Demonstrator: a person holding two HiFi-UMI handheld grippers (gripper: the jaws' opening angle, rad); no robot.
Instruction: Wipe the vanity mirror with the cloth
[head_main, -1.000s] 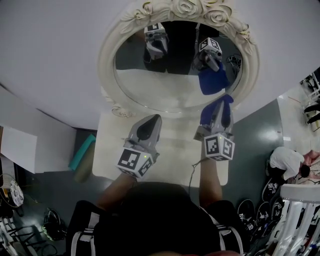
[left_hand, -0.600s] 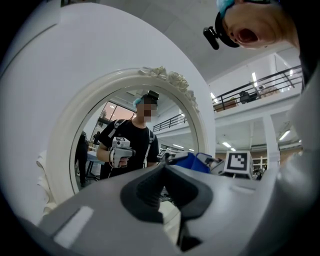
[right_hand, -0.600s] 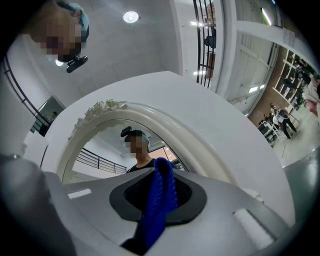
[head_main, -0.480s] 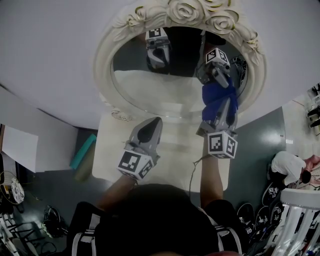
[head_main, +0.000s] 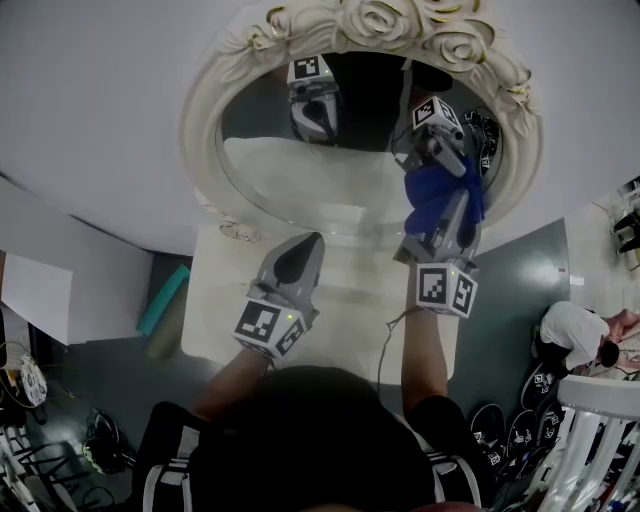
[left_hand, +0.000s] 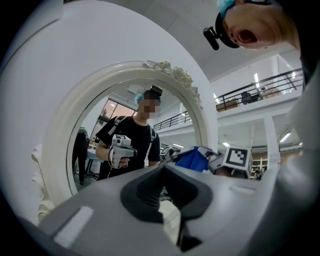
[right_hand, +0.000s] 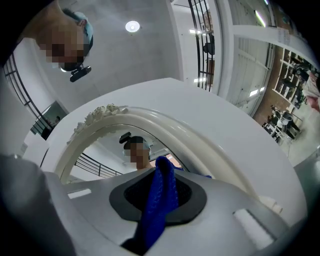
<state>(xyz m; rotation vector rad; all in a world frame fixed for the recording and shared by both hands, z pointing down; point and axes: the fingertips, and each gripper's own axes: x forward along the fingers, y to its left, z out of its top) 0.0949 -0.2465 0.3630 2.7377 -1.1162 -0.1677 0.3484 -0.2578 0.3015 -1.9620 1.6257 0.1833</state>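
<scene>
Head view: the vanity mirror (head_main: 205, 150) stands at the desk's (head_main: 215, 310) far edge. The left gripper (head_main: 308, 240), jaws together and empty, hovers above the desk's middle. The right gripper (head_main: 450, 205) clamps the blue cloth (head_main: 428, 200) against the glass near the mirror's right rim.

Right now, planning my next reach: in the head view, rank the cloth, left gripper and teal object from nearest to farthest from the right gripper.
1. cloth, clamped in the jaws of the right gripper, at the mirror.
2. left gripper, to its left, above the table.
3. teal object, far left, past the table's edge.
</scene>
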